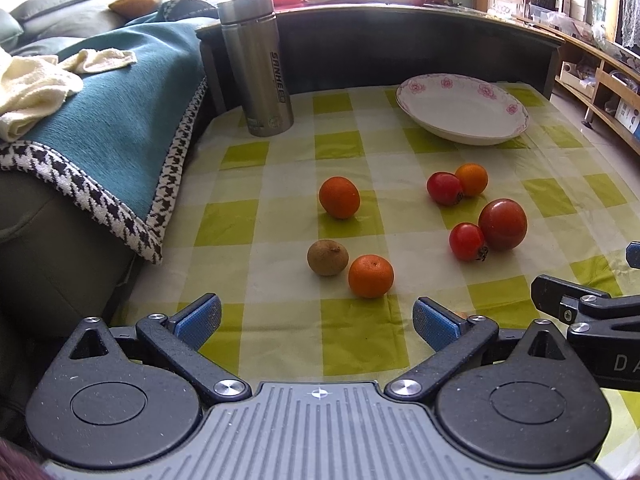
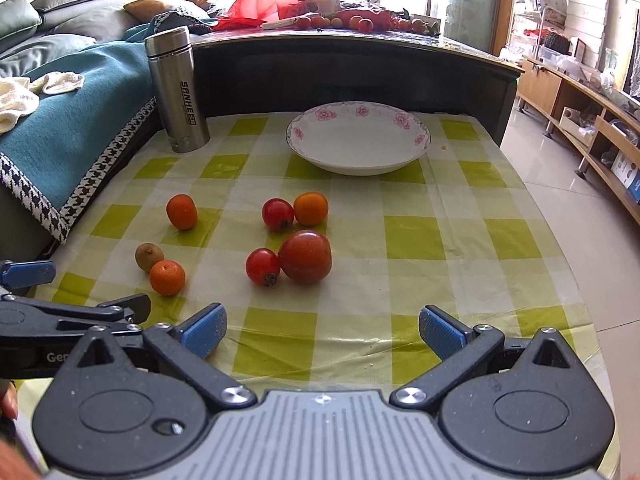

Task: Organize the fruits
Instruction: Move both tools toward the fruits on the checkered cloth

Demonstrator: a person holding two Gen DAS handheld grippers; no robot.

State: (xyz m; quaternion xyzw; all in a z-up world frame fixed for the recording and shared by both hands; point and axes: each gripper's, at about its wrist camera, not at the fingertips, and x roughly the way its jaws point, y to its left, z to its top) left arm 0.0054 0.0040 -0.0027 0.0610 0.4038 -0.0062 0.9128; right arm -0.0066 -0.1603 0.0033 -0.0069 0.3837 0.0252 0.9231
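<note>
Here both the left gripper and right gripper gape wide and empty over the checked cloth, seven fruits lying loose at twelve o'clock, short of the flowered plate. Only the right view shows bare floor at three o'clock; the left view alone shows the kiwi apart from the nearest orange

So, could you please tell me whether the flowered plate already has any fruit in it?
Empty: the flowered plate shows only bare white inside, in both views. All the fruit lies on the checked tablecloth.
</note>
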